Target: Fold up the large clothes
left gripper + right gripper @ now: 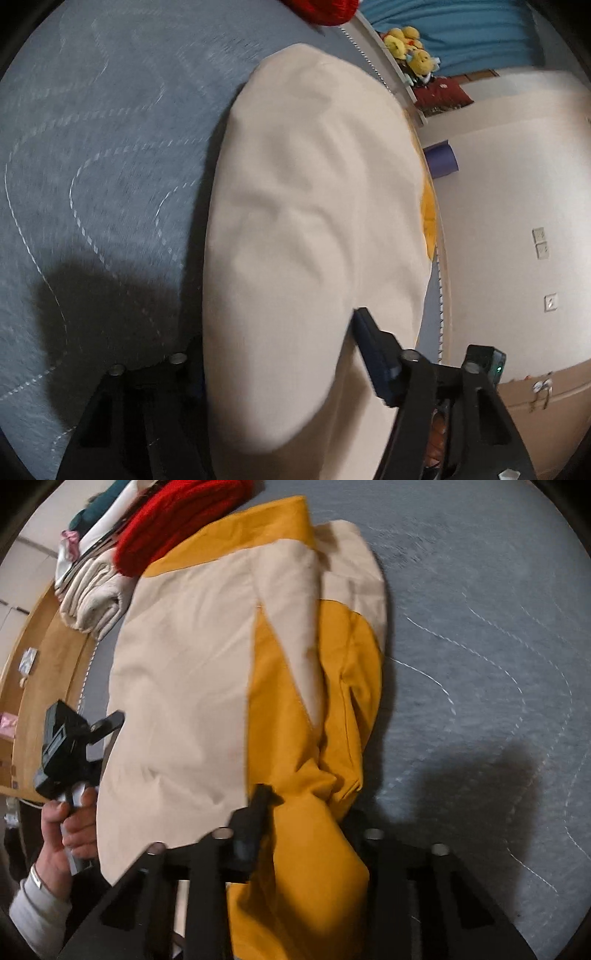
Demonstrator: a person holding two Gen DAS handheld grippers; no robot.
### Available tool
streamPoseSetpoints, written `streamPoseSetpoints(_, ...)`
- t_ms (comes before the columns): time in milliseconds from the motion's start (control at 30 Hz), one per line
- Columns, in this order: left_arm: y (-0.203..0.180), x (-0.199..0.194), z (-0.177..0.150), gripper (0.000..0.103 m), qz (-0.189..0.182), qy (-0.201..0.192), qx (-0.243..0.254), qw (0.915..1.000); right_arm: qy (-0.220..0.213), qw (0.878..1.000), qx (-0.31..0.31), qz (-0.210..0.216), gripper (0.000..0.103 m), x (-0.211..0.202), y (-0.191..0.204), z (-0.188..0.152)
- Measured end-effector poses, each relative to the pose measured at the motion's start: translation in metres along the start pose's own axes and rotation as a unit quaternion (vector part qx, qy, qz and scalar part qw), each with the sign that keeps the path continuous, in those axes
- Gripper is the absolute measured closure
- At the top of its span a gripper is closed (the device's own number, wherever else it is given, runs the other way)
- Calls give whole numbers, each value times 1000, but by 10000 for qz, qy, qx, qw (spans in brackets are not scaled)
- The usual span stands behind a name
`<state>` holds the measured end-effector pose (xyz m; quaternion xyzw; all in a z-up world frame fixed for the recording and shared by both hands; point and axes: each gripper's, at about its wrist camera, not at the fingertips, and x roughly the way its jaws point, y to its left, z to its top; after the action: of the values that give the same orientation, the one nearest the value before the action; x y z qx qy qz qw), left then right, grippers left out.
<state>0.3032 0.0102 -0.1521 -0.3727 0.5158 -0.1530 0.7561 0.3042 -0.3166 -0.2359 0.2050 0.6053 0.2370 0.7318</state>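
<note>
A large cream and mustard-yellow garment lies on a blue-grey quilted cover. My right gripper is at its near end, shut on a bunched yellow fold. One finger shows and the other is hidden under cloth. In the left wrist view the garment's cream side fills the gap of my left gripper. Its jaws stand wide, with one finger showing beside the cloth and the other covered. The right wrist view shows the left gripper at the garment's left edge, held by a hand.
A red knit item and a stack of folded pale clothes lie at the far end of the cover. A wooden bed edge runs along one side. Yellow plush toys and a purple roll sit beyond it by the wall.
</note>
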Motion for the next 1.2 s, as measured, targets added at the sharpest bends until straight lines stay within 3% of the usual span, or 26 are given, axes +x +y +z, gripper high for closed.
streamPoseSetpoints(100, -21, -13, 8, 61, 49, -128, 309, 9994, -226, 9993, -124, -257, 87, 1, 21, 3)
streamPoseSetpoints(233, -30, -51, 37, 62, 247, -536, 533, 9968, -554, 9979, -261, -209, 90, 5, 60, 22)
streamPoseSetpoints(333, -16, -76, 62, 62, 600, -728, 457, 9945, -834, 9961, -286, -45, 90, 2, 81, 42)
streamPoseSetpoints(500, 32, -90, 75, 56, 926, -381, -203, 9948, -764, 9956, -512, -177, 91, 11, 99, 62)
streamPoseSetpoints(600, 27, -112, 62, 57, 1451, -590, 199, 9875, -536, 9957, -644, -405, 90, 16, 97, 63)
streamPoseSetpoints(700, 11, -134, 57, 57, 1266, -768, 368, 9883, -457, 9950, -726, -504, 89, 18, 101, 68)
streamPoseSetpoints(800, -11, -132, 41, 57, 1068, -501, 904, 9889, -436, 9955, -620, -571, 84, 15, 100, 69)
streamPoseSetpoints(867, -20, -114, 24, 57, 1477, -204, 1412, 9787, -468, 9939, -601, -794, 75, 12, 100, 65)
streamPoseSetpoints(933, -6, -90, -1, 50, 2342, 184, 1884, 9536, -525, 9906, -607, -1107, 63, 8, 97, 54)
streamPoseSetpoints(967, -4, -86, -6, 50, 2514, 171, 1927, 9483, -544, 9895, -571, -1210, 62, 4, 93, 48)
streamPoseSetpoints(1067, -18, -103, -15, 52, 2571, -68, 1854, 9484, -561, 9864, -431, -1481, 60, -5, 92, 31)
streamPoseSetpoints(1133, -35, -128, -27, 53, 2714, -370, 2170, 9370, -680, 9768, -406, -1990, 60, -18, 95, 17)
streamPoseSetpoints(1167, -48, -144, -34, 52, 2811, -582, 2361, 9283, -779, 9663, -414, -2420, 60, -29, 99, 7)
streamPoseSetpoints(1200, -60, -156, -40, 46, 2838, -745, 2467, 9236, -915, 9605, -391, -2599, 60, -39, 102, 0)
